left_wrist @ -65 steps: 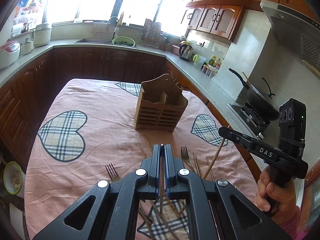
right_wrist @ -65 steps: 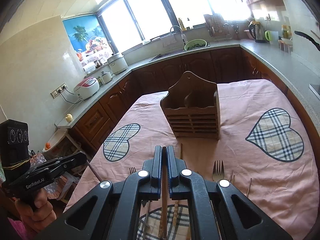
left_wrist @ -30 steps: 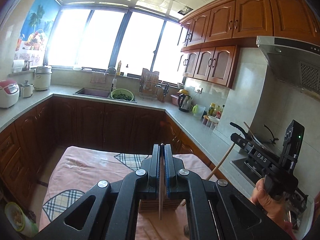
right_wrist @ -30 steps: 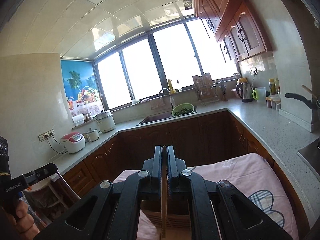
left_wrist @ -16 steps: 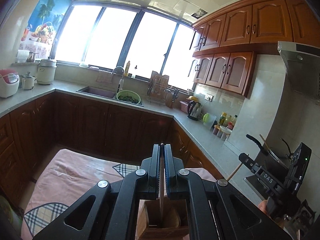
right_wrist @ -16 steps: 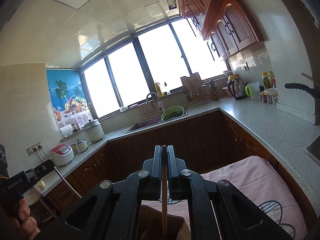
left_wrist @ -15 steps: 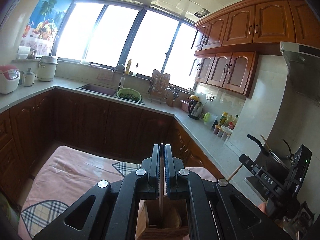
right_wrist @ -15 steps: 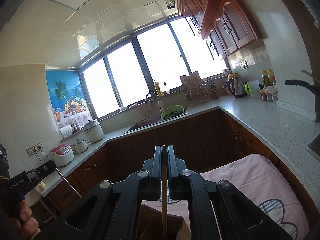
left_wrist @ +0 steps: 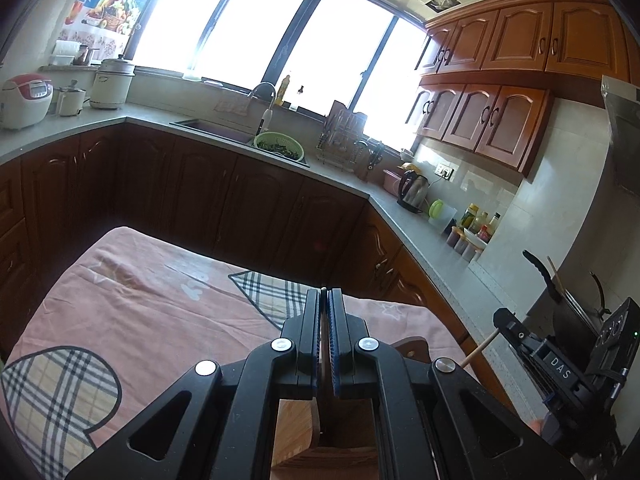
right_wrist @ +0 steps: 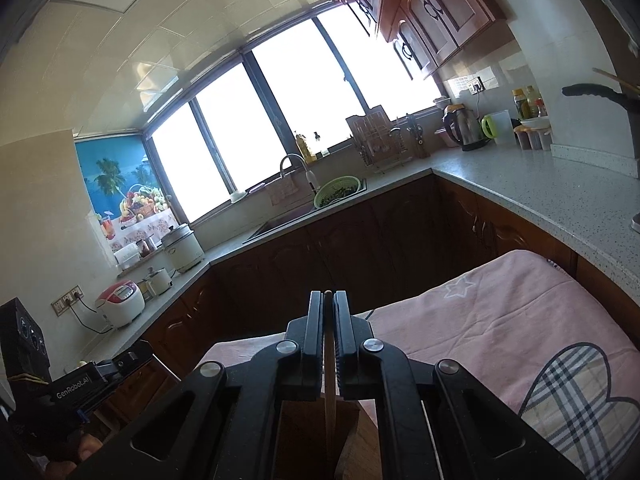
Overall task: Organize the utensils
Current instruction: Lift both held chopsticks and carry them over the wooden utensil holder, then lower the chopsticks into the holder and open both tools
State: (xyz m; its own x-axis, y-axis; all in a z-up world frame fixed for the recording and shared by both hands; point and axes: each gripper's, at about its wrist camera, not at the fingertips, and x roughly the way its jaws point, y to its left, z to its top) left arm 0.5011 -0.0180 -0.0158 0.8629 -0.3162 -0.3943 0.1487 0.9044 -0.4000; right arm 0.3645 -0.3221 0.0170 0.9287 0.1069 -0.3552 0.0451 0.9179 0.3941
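My left gripper [left_wrist: 324, 300] is shut on a thin chopstick [left_wrist: 323, 364] that hangs down into the wooden utensil holder [left_wrist: 292, 432] right under it. My right gripper [right_wrist: 328, 302] is shut on a wooden chopstick [right_wrist: 329, 392] that points down into the same holder [right_wrist: 360, 444]. Both grippers hover just above the holder's open top. The right gripper also shows at the right edge of the left wrist view [left_wrist: 504, 322], with its chopstick [left_wrist: 478, 350] sloping down. The left gripper shows at the lower left of the right wrist view [right_wrist: 136, 354]. The loose utensils on the table are out of view.
The table has a pink cloth [left_wrist: 152, 304] with plaid hearts. Dark cabinets and a grey counter [left_wrist: 404, 216] wrap around behind it, with a sink, a green colander [left_wrist: 279, 146], a kettle [left_wrist: 414, 186] and rice cookers. A wok [left_wrist: 560, 308] sits on the stove at right.
Both grippers have come lower and tilted down over the holder. The chopsticks they hold now reach into its top; the table cloth fills more of each view.
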